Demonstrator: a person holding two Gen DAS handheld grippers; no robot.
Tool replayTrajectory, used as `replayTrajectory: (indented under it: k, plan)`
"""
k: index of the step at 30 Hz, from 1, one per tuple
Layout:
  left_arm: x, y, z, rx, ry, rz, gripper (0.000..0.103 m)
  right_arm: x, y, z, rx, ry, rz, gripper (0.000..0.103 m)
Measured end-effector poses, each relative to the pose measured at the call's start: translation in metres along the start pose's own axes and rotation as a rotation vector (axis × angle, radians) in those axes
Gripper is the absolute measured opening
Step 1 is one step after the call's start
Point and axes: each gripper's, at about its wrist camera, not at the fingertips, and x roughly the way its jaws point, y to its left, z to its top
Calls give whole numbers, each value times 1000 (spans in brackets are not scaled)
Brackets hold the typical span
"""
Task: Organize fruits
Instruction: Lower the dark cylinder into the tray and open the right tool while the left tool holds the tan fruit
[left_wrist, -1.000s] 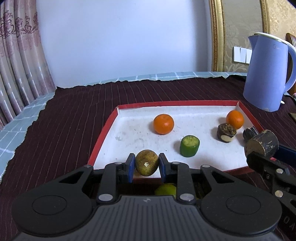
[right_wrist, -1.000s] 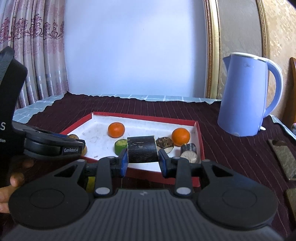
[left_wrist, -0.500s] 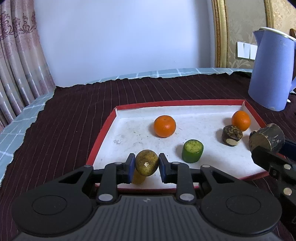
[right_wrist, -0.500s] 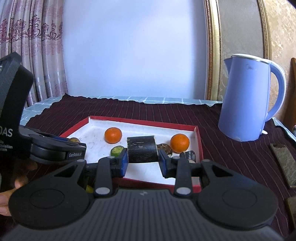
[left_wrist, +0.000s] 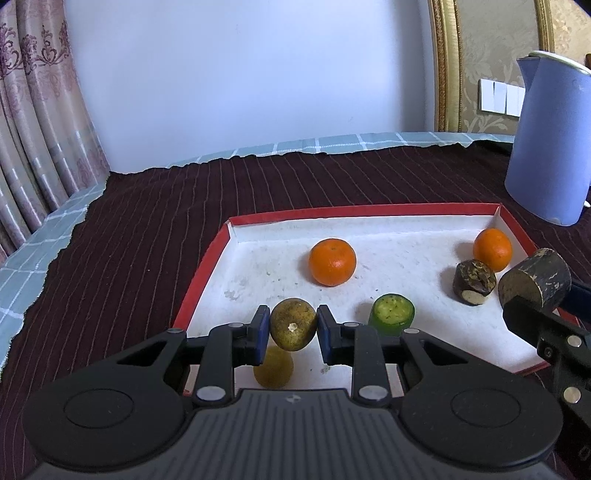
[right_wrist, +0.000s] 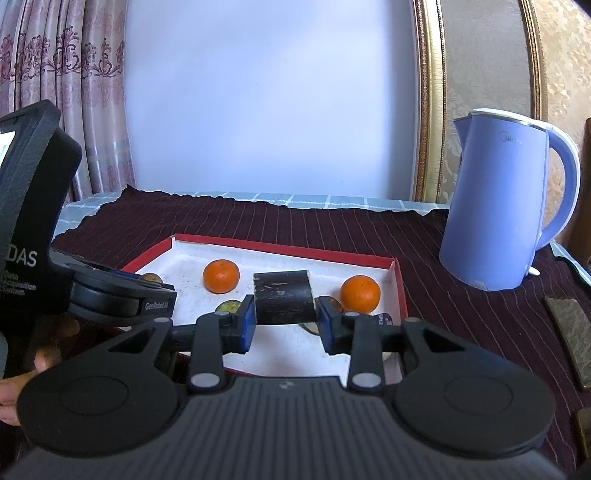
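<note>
My left gripper (left_wrist: 291, 330) is shut on a brownish-yellow round fruit (left_wrist: 292, 324), held just above the near left part of the red-rimmed white tray (left_wrist: 207, 266). My right gripper (right_wrist: 284, 325) is shut on a dark cylinder-shaped piece (right_wrist: 283, 300), seen at the tray's right side as the dark piece (left_wrist: 535, 282). In the tray lie two oranges (left_wrist: 332, 261) (left_wrist: 492, 249), a green cut piece (left_wrist: 392, 314) and a dark brown chunk (left_wrist: 474, 281). A yellowish fruit (left_wrist: 274, 367) lies under my left fingers.
A blue kettle (right_wrist: 506, 214) stands on the dark striped cloth (left_wrist: 147, 229) to the right of the tray. Dark flat objects (right_wrist: 570, 336) lie at the right edge. A hand (right_wrist: 22, 373) holds the left gripper body. A curtain hangs at the left, a wall behind.
Both grippers have moved forward over the tray with their fruit pieces still held. The tray's near edge has slid beneath the left fingers.
</note>
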Motion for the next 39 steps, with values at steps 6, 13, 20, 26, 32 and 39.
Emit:
replayTrajectory:
  k: [6, 13, 20, 26, 32, 39]
  plan:
    - [5, -2, 6, 0, 6, 5, 26, 5, 0, 4, -10, -1, -7, 33]
    - [15, -5, 12, 6, 25, 3, 26, 14, -4, 9, -7, 2, -17, 33]
    - [21, -8, 19, 13, 20, 13, 26, 24, -8, 14, -1, 5, -26, 33]
    - [30, -10, 23, 17, 33, 9, 27, 33, -10, 19, -2, 8, -35, 33]
    - [37, -13, 28, 25, 34, 14, 27, 44, -11, 21, -8, 21, -45, 33]
    - [42, -19, 37, 40, 16, 15, 27, 60, -14, 24, -1, 38, -51, 33]
